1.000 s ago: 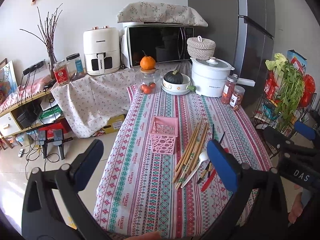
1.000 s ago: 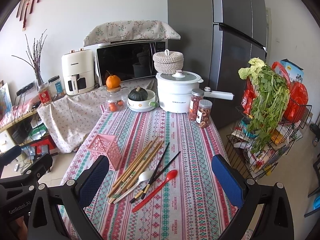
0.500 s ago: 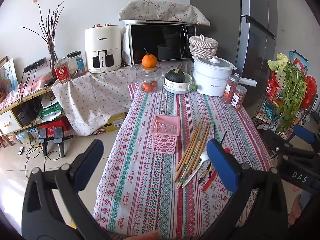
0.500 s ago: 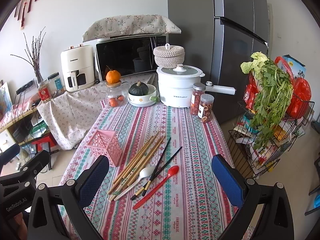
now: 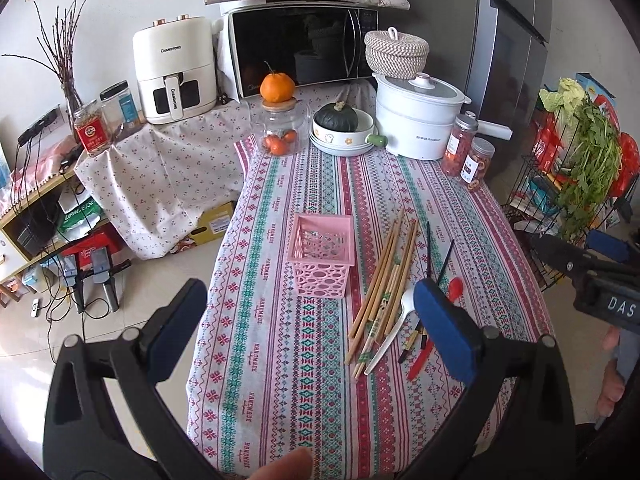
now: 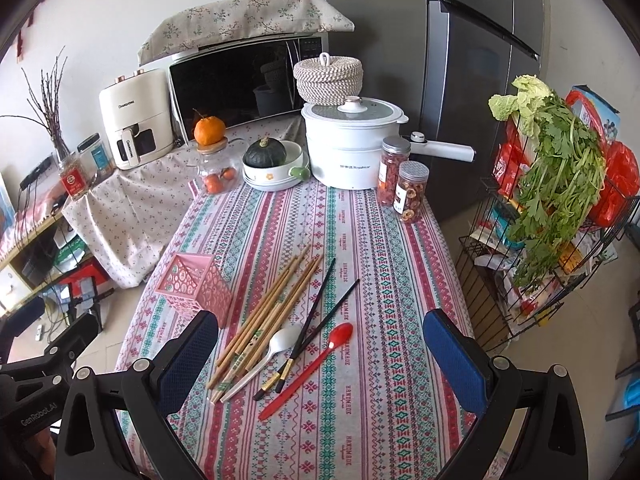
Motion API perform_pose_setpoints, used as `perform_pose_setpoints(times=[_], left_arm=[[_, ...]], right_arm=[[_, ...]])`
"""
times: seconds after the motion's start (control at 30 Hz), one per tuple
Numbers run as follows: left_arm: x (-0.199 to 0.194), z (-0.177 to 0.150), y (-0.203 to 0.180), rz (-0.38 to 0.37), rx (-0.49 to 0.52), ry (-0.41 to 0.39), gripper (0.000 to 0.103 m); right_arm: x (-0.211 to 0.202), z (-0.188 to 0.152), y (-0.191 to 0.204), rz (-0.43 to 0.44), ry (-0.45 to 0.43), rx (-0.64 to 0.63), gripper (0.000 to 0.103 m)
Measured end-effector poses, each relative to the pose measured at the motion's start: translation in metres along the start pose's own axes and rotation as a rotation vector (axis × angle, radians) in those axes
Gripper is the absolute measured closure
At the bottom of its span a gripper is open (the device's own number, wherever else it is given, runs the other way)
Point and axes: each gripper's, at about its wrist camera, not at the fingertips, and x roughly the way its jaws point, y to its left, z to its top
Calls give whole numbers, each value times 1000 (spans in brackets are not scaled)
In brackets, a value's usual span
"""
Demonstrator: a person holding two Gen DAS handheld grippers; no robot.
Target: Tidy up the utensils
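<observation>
A pink perforated holder (image 5: 322, 258) (image 6: 196, 285) stands empty on the striped tablecloth. Beside it to the right lie several wooden chopsticks (image 5: 384, 284) (image 6: 272, 316), a white spoon (image 5: 394, 322) (image 6: 266, 356), two black chopsticks (image 6: 320, 320) and a red spoon (image 6: 316, 364). My left gripper (image 5: 308, 332) is open and empty, above the near table end, short of the holder. My right gripper (image 6: 320, 352) is open and empty, held above the utensils. Each gripper shows at the edge of the other's view.
At the table's far end stand a glass jar with an orange on top (image 5: 278, 128), a bowl with a squash (image 5: 340, 128), a white electric pot (image 6: 352, 148) and two snack jars (image 6: 410, 192). A wire rack with greens (image 6: 552, 208) is right of the table.
Both grippers have moved forward and a little lower toward the table; the holder and utensils look nearer. Nothing on the table has moved.
</observation>
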Motion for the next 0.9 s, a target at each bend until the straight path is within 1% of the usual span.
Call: perform_pose_setpoints(times=[0.07,0.1,0.17,0.23,0.3,0.33,0.4,0.43,0.5,0.53,0.6,0.63,0.7,0.77,0.8,0.9], left_arm=[[12,7,-7,-20,44,38,0],[18,9,-11,-44,64,65,0],[32,15,-19,-115,86,133,0],[48,20,-30,-166,106,191,1],[64,28,-44,-191,123,231,7],[73,32,-51,-197,129,251,9],[94,41,-64,-209,131,303,20],[106,45,-71,-211,132,330,23],[134,51,-83,-205,138,389,34],[148,52,-87,-199,136,425,37],[174,55,-96,-184,138,485,58],[187,55,-100,-181,139,512,63],[210,55,-107,-159,142,558,81],[230,55,-112,-116,156,588,90],[238,54,-114,-98,161,601,93],[259,51,-116,-62,171,632,96]], right_arm=[[20,7,-9,0,54,20,0],[31,10,-14,-1,82,33,0],[55,11,-28,-4,134,66,0],[80,6,-44,-8,183,107,0],[105,0,-57,-5,252,122,0],[115,-2,-62,15,270,132,0],[135,-5,-72,44,317,166,1],[144,-5,-76,57,336,183,2],[158,-7,-81,67,366,197,5],[164,-8,-82,73,381,200,6],[174,-10,-81,95,409,203,10],[178,-10,-81,108,418,203,11],[183,-8,-80,132,428,203,11],[186,-7,-83,142,427,208,11],[188,-6,-85,143,429,212,11],[194,-7,-92,140,435,232,11]])
